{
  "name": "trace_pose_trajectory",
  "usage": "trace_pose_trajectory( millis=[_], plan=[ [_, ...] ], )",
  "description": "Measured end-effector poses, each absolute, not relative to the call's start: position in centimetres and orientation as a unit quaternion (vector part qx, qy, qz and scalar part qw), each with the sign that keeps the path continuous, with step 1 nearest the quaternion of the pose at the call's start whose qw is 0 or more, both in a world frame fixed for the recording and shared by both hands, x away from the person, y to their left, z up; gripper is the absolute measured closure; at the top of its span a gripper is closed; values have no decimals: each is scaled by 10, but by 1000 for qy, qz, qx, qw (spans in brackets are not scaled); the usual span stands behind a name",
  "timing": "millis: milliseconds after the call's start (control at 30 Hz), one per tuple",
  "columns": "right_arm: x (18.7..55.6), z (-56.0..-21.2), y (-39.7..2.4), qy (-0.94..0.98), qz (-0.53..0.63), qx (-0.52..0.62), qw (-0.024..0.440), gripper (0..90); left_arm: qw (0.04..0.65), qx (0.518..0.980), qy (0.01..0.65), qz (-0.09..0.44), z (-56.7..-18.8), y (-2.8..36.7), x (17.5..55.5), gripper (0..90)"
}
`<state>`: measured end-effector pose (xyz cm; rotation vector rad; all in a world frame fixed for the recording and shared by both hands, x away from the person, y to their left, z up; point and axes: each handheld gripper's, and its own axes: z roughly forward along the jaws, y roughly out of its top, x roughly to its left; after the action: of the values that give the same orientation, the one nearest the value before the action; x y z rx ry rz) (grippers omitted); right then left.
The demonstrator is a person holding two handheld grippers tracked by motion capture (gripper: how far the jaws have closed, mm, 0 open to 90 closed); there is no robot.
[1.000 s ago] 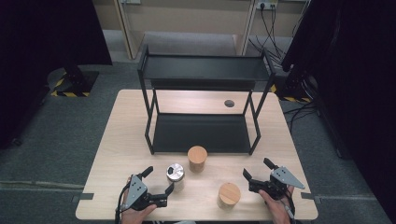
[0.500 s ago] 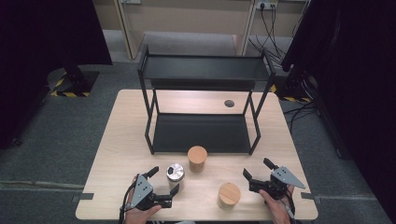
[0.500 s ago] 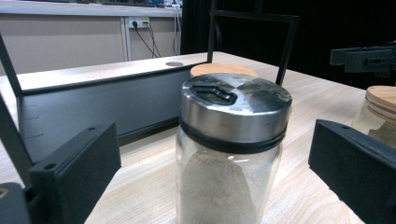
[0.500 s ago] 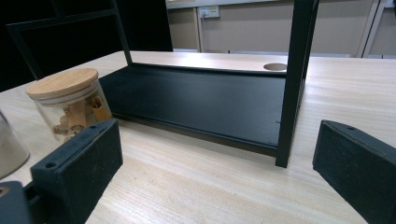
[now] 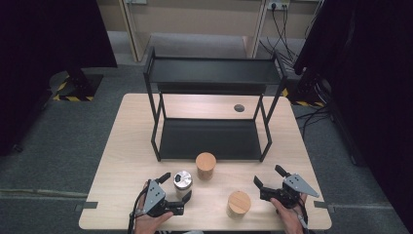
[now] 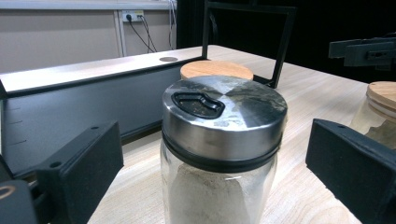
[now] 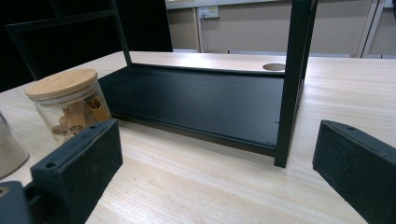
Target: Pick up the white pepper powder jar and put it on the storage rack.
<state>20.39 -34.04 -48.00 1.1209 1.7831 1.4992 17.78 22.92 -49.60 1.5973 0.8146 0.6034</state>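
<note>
On the pale wooden table [image 5: 122, 161], the largest thing is the black two-tier shelf rack [image 5: 209, 73], standing toward twelve o'clock with both tiers bare. At about six o'clock of the rack's front edge sits a wood-lidded jar [image 5: 205, 165], close to the lower tier. A second wood-lidded jar [image 5: 238, 204] stands nearer the person, at roughly four o'clock from the first. The steel-capped shaker jar [image 5: 183, 180], glass with pale powder inside, stands at about eight o'clock from the first jar, just beside it.

The left gripper [image 5: 175, 186] has its jaws spread to either side of the shaker jar, apart from the glass, so nothing is gripped yet. The right gripper [image 5: 269, 181] lies at three o'clock of the second wood-lidded jar, jaws wide and holding nothing, pointed toward the rack.

As a judgement, the work looks barely begun: all three jars are on the table, no tier is loaded, and the closing, lifting and placing of the shaker jar remain.
</note>
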Motion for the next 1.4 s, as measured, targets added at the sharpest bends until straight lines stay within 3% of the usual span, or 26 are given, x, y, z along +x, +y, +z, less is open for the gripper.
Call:
trace_pose_trajectory(
  millis=[200, 333, 533, 1400],
  plan=[
    [204, -480, -340, 663, 558, 417, 274, 18, 576, 692, 351, 257, -495, 226, 182, 54],
    [204, -480, -340, 663, 559, 418, 272, 20, 563, 703, 353, 254, -491, 223, 186, 113],
    [204, -480, -341, 661, 560, 419, 271, 21, 545, 720, 347, 252, -488, 218, 190, 303],
    [204, -480, -342, 658, 562, 422, 271, 22, 550, 700, 373, 262, -466, 224, 198, 307]
  ],
)
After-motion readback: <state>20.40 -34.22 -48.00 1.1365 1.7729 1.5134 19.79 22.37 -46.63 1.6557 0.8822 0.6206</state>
